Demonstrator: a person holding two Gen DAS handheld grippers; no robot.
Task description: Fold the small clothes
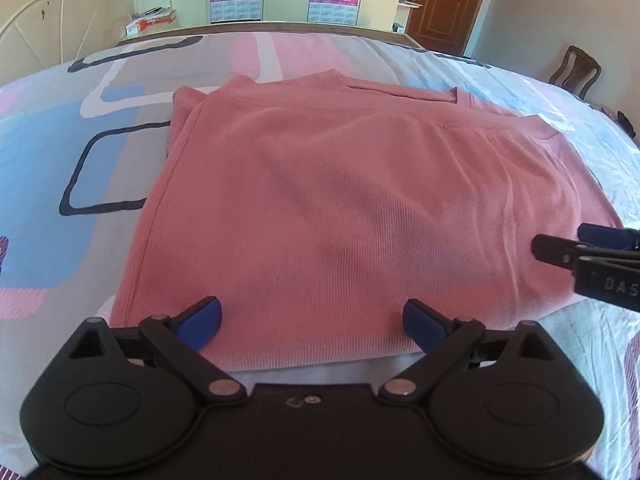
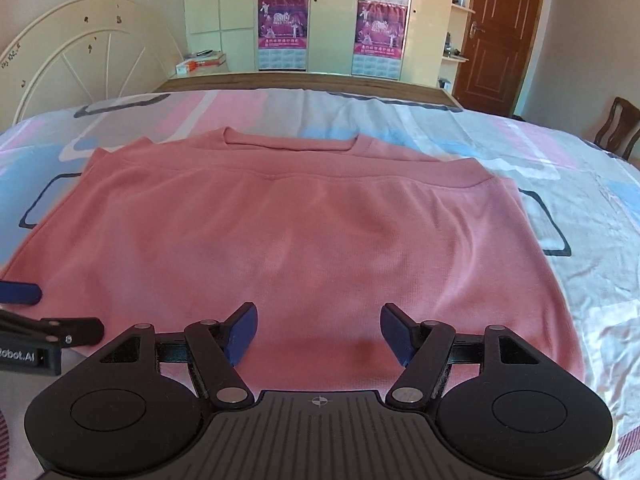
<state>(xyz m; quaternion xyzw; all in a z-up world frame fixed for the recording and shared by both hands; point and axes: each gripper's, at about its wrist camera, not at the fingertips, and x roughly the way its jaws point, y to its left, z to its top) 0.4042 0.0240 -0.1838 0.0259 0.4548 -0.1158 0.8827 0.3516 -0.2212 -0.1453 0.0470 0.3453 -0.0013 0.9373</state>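
Note:
A pink ribbed garment lies folded on the bed, its hem brought up just short of the collar. My left gripper hovers open over the garment's near edge, blue pads wide apart with nothing between them. My right gripper is open too, above the pink garment near its front fold, and holds nothing. At the right edge of the left wrist view appears part of the right gripper. The left gripper's fingers show at the left edge of the right wrist view.
The bed sheet has pink, blue and grey blocks with dark outlines. A cream headboard stands at the left. Cupboards with posters, a brown door and a wooden chair lie beyond the bed.

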